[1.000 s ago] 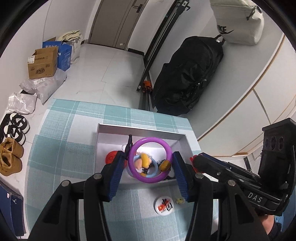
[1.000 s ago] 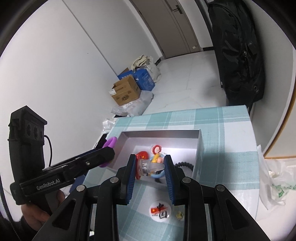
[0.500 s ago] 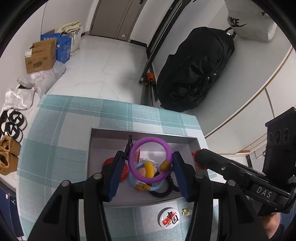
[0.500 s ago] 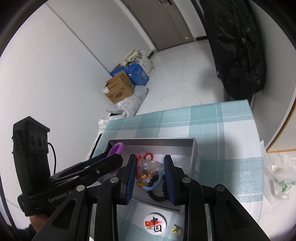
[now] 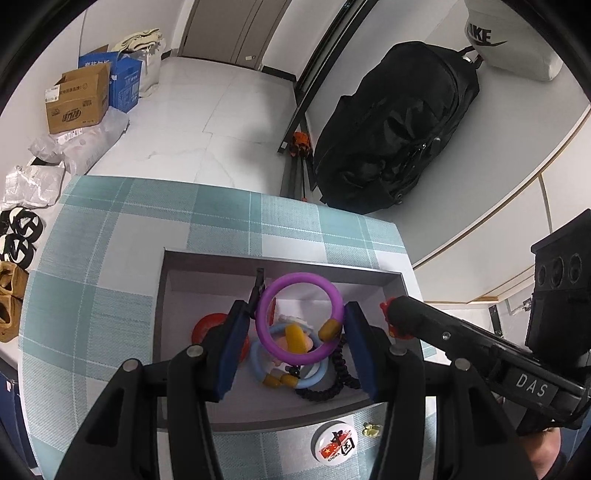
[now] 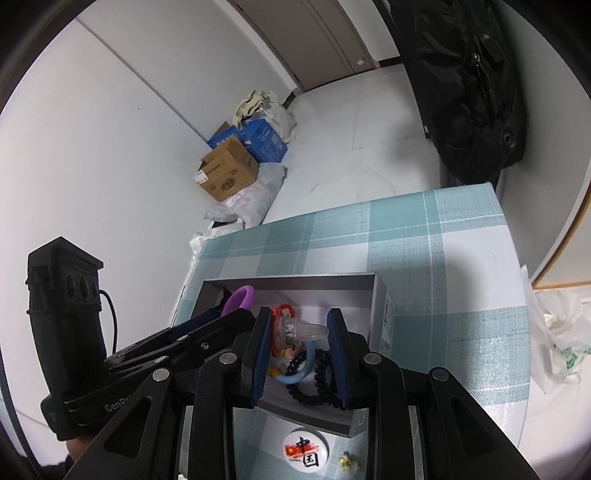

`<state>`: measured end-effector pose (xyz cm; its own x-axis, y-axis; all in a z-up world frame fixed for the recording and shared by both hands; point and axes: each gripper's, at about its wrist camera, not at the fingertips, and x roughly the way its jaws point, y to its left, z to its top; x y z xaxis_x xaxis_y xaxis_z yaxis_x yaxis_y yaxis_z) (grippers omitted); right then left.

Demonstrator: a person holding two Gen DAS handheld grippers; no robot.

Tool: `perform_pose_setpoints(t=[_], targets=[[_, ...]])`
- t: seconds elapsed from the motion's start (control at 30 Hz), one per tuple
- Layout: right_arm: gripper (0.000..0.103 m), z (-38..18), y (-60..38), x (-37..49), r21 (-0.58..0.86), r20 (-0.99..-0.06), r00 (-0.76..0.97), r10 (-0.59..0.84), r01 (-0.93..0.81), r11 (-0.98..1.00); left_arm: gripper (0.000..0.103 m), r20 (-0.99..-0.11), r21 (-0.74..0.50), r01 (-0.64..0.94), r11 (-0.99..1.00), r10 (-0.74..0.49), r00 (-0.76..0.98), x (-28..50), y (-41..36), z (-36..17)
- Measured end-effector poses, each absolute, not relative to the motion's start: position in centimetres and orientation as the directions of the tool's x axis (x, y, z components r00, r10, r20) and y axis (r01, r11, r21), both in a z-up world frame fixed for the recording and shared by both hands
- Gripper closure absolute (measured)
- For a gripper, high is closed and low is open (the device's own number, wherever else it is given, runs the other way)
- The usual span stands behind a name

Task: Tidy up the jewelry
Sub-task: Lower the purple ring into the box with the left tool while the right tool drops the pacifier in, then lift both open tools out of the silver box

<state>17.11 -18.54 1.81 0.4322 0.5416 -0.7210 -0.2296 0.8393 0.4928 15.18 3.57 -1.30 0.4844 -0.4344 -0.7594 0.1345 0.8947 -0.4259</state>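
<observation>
Checked teal cloth covers the table (image 5: 92, 258), with a shallow grey box (image 5: 280, 258) on it. Above the box, the left gripper (image 5: 295, 332) pinches a smooth purple ring (image 5: 301, 317) between its blue pads; the right gripper (image 6: 297, 332) clamps a clear plastic piece (image 6: 303, 330). Beads and a blue ring (image 5: 291, 373) lie inside.

You face a white tiled floor (image 5: 207, 122) and pale walls (image 6: 110, 147). A black bag (image 5: 399, 125) leans right; cardboard boxes (image 5: 79, 101) sit left, by a closed door (image 5: 229, 29).
</observation>
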Motion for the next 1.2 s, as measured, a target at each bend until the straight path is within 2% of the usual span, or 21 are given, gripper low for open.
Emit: perform_pose_setpoints(t=[0.2, 0.53, 0.6, 0.67, 0.83, 1.2], targets=[[0.074, 1.9, -18.3, 17.1, 0.489, -0.721, 0.435, 0.539, -0.233, 0.841, 0.056, -0.779, -0.380, 0.143, 0.914, -0.399, 0.483, 15.1, 3.2, -1.3], [0.072, 1.4, -19.5, 17.1, 0.518, -0.722, 0.438, 0.535, -0.169, 0.838, 0.050, -0.803, -0.384, 0.148, 0.911, -0.409, 0.433, 15.0, 2.8, -1.4], [0.069, 1.7, -19.2, 16.8, 0.510, -0.717, 0.445, 0.536, -0.188, 0.839, 0.042, -0.797, -0.391, 0.144, 0.909, -0.413, 0.441, 14.8, 2.9, -1.3], [0.060, 2.0, -19.2, 16.6, 0.507, -0.710, 0.457, 0.536, -0.198, 0.839, 0.040, -0.790, -0.405, 0.137, 0.904, -0.422, 0.445, 14.8, 3.2, -1.2], [0.052, 2.7, -19.8, 16.1, 0.515, -0.685, 0.482, 0.546, -0.208, 0.831, 0.040, -0.765, -0.467, 0.119, 0.876, -0.467, 0.443, 14.7, 3.9, -0.8], [0.048, 3.8, -21.0, 14.4, 0.495, -0.660, 0.537, 0.526, -0.217, 0.842, 0.039, -0.759, -0.428, 0.157, 0.890, -0.449, 0.471, 13.0, 3.2, 0.2]])
